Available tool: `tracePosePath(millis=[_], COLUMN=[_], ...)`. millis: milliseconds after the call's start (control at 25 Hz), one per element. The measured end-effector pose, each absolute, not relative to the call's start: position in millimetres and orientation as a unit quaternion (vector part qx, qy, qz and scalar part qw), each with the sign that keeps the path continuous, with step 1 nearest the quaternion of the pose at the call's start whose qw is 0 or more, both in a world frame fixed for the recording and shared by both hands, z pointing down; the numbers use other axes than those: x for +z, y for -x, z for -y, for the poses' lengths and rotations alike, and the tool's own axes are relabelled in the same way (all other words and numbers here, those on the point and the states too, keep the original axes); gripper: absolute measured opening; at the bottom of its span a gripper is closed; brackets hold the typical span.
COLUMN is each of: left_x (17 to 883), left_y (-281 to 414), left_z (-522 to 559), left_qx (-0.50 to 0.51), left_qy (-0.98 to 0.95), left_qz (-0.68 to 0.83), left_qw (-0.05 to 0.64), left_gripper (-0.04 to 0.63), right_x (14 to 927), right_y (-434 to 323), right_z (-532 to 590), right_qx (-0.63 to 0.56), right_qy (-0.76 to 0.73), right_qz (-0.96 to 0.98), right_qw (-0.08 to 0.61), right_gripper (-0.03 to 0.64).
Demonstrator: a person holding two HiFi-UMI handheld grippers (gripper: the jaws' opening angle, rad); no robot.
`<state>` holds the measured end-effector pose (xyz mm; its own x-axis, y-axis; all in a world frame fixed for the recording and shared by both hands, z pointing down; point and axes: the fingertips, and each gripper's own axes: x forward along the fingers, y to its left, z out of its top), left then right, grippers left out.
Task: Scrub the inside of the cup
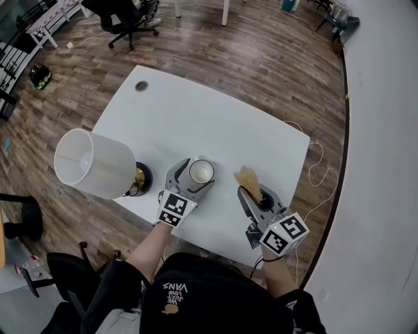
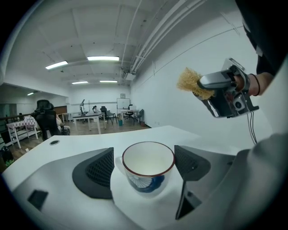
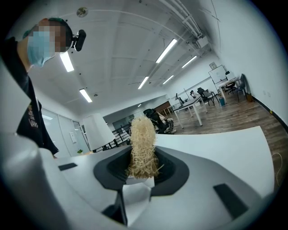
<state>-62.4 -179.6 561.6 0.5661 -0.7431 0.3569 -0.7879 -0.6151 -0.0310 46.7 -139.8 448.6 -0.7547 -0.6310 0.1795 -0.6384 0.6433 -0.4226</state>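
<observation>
So the left gripper (image 1: 193,175) is clamped around the red-rimmed white cup (image 1: 201,171), just right of the lamp (image 1: 95,163) on the table (image 1: 196,117), while the right gripper (image 1: 253,190), further right of the lamp, pinches a straw-coloured scrubber (image 1: 247,176) near the cup, not touching it.

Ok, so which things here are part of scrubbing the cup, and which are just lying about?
For the job: cup in the left gripper; straw scrubber in the right gripper.
Lying about: lamp on the table; white cable off the table's edge; black office chair.
</observation>
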Motion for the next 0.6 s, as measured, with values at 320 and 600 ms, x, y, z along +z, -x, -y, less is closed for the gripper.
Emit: tracePosePath(millis=[320, 600], left_x=[493, 452], left_y=[58, 65], left_z=[160, 127], left_qx=[0.126, 0.099], left_qy=[-0.89, -0.883], left_qz=[0.438, 0.459], left_qw=[0.027, 0.011], left_gripper=[0.41, 0.293], right_x=[434, 425], right_y=[-45, -41], right_z=[130, 113], right_qx=[0.225, 0.212], right_qy=[-0.337, -0.322], right_qz=[0.914, 0.922], right_qw=[-0.005, -0.011], right_gripper=[0.1, 0.1])
